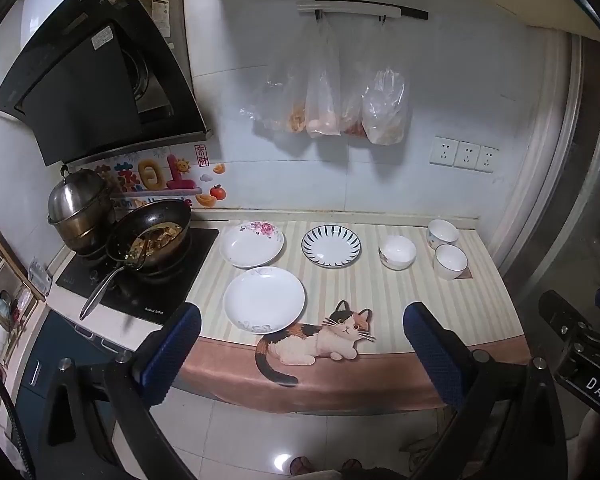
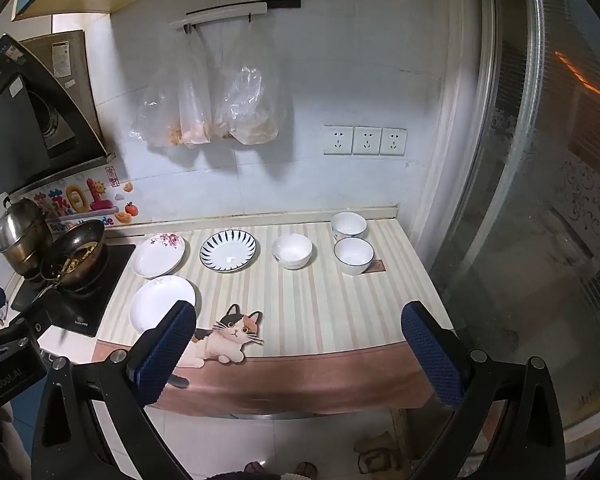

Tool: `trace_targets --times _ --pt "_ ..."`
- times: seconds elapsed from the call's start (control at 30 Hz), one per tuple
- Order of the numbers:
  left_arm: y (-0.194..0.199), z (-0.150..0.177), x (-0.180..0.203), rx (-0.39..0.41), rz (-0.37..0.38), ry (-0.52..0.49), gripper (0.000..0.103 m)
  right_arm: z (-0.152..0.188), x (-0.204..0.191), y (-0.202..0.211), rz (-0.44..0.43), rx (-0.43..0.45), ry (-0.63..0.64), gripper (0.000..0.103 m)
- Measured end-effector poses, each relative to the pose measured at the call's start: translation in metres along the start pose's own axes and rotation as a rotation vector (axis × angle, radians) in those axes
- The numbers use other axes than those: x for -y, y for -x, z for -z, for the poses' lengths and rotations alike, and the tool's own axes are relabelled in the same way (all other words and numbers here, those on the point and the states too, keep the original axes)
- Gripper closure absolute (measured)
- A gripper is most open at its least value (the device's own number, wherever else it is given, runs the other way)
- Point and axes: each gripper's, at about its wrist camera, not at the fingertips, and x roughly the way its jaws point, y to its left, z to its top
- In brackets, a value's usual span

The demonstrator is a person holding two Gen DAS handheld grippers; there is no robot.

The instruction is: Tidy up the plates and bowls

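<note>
On the striped counter mat [image 1: 380, 296] lie three plates: a plain white plate [image 1: 264, 299] at the front left, a floral plate [image 1: 254, 244] behind it, and a blue-striped plate [image 1: 331, 246] in the middle. To the right stand three white bowls: one [image 1: 397, 252] in the middle and two [image 1: 443, 233] [image 1: 450, 261] at the far right. The right wrist view shows the same plates [image 2: 162, 303] [image 2: 159, 255] [image 2: 228, 251] and bowls [image 2: 292, 251] [image 2: 348, 225] [image 2: 353, 256]. My left gripper [image 1: 302, 320] and right gripper [image 2: 300, 320] are open, empty, held before the counter's front edge.
A black cooktop [image 1: 140, 280] at the left holds a wok with food [image 1: 152, 240] and a steel pot [image 1: 80, 212]. A range hood [image 1: 92, 80] hangs above. Plastic bags [image 1: 340, 100] hang on the wall. A glass door [image 2: 540, 200] bounds the right. A dish rack [image 1: 0, 312] is at the far left.
</note>
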Motion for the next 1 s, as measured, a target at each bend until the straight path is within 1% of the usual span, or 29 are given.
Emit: trace_targets --times 1.0 --pt "0.011 0.001 -0.004 0.019 -0.007 0.010 0.000 0.001 0.005 0.015 -0.056 0.026 0.007 0.000"
